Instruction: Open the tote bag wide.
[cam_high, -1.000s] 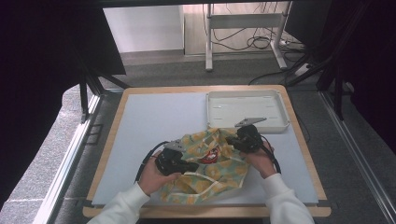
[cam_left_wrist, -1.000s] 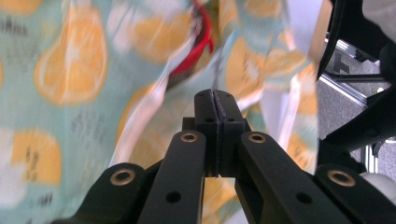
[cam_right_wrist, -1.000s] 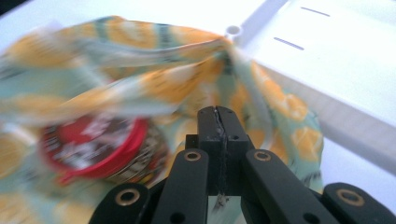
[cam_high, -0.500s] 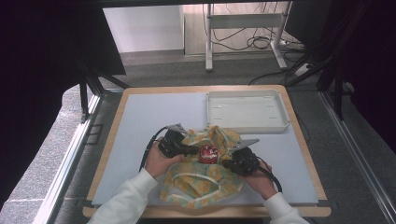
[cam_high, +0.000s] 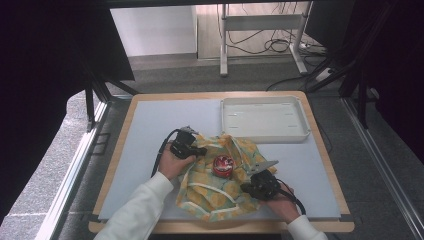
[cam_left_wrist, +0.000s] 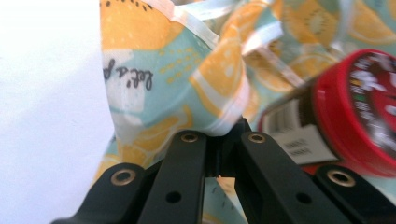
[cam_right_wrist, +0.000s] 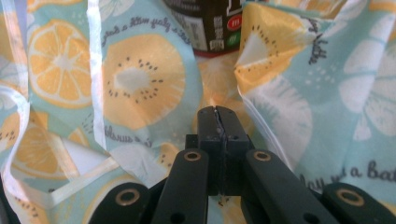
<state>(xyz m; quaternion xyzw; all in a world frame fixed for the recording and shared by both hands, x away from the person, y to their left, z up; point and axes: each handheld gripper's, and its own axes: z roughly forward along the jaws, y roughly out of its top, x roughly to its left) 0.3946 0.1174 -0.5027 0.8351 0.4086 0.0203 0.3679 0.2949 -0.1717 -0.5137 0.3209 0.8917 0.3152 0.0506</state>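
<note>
fruit-print cloth (cam_high: 215, 187) near the table's front edge (hem between both grippers' closed jaws)

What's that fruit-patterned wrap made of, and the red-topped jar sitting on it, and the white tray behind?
The wrap looks like thin woven cloth, matte: it creases, folds softly and has stitched pale edging. The jar has a glossy red lid, probably plastic; its dark body with a printed label could be glass or plastic, hard to say. The tray looks like moulded white plastic, smooth with rounded corners.
</note>
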